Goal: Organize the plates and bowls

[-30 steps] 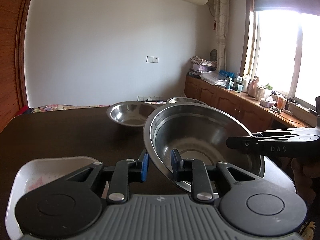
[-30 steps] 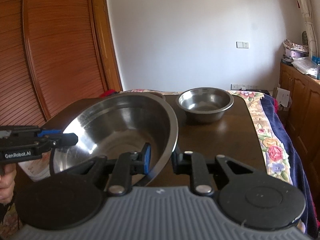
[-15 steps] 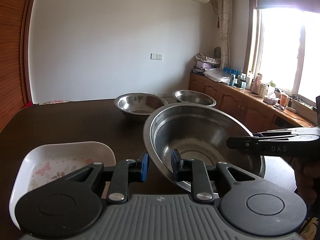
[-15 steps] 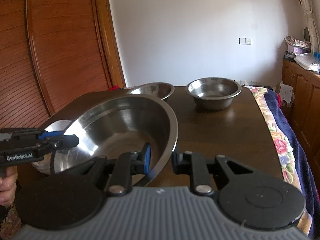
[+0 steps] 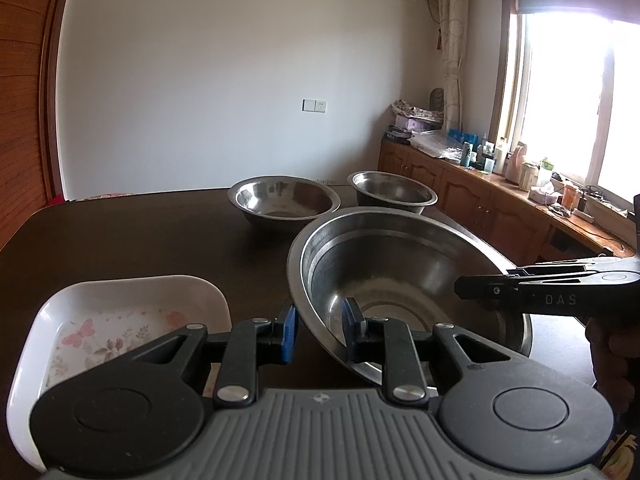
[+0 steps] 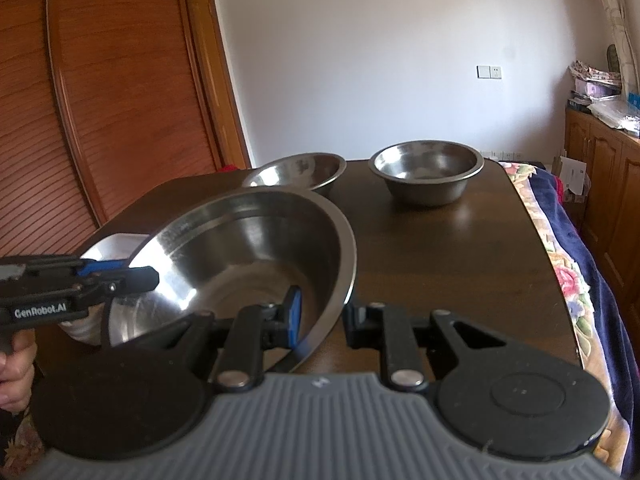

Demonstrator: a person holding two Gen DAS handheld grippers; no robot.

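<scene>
Two round steel bowls (image 5: 284, 202) behind one wide shiny basin (image 5: 400, 276).

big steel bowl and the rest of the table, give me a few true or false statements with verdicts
1. Both grippers hold the big steel bowl by its rim, the left gripper on one side and the right gripper on the opposite side. True.
2. The big steel bowl is stacked inside another bowl. False: it is tilted, clear of the others.
3. Two smaller steel bowls, the wide shallow bowl and the deeper bowl, stand apart at the table's far end. True.
4. The white dish is plain white. False: it has a butterfly and flower print.
</scene>
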